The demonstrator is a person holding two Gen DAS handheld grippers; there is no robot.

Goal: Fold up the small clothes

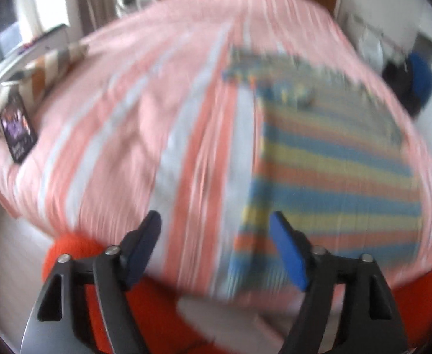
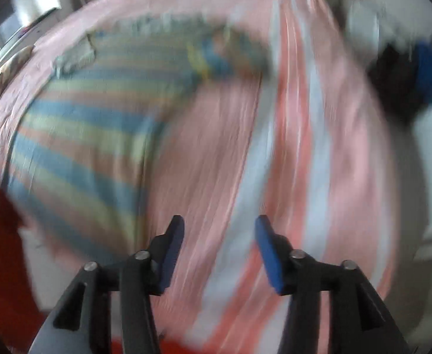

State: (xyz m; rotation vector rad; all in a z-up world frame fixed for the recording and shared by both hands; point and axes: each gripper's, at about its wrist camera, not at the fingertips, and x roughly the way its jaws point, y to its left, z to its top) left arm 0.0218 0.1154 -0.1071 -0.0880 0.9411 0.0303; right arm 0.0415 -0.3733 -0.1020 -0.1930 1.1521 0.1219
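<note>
Striped garment [image 1: 328, 171] in blue, yellow and coral bands lying flat on the bed's pink-and-white striped cover [image 1: 145, 124], looking folded into a tidy rectangle with straight edges, though motion blur is hiding the finer creases. Judging by that shape, sitting at or near the end of one fold; whether another fold is wanted, or a further piece is waiting, cannot be told from these views. Resting toward the right half of the bed in the left wrist view, and toward the left in the right wrist view, so lying between the two hands.

Left claw [image 1: 216, 247] standing wide, blue pads apart, holding nothing, hovering above the near left corner of the garment and tilting steeply down at the bed. Right claw [image 2: 219, 250] standing partly open, narrower than the left, also holding nothing, hanging over bare cover just beside the garment's right edge and pointing steeply down.

Showing low in both views, an orange-red fabric [image 1: 77, 253], possibly the person's clothing; too blurred to say.
</note>
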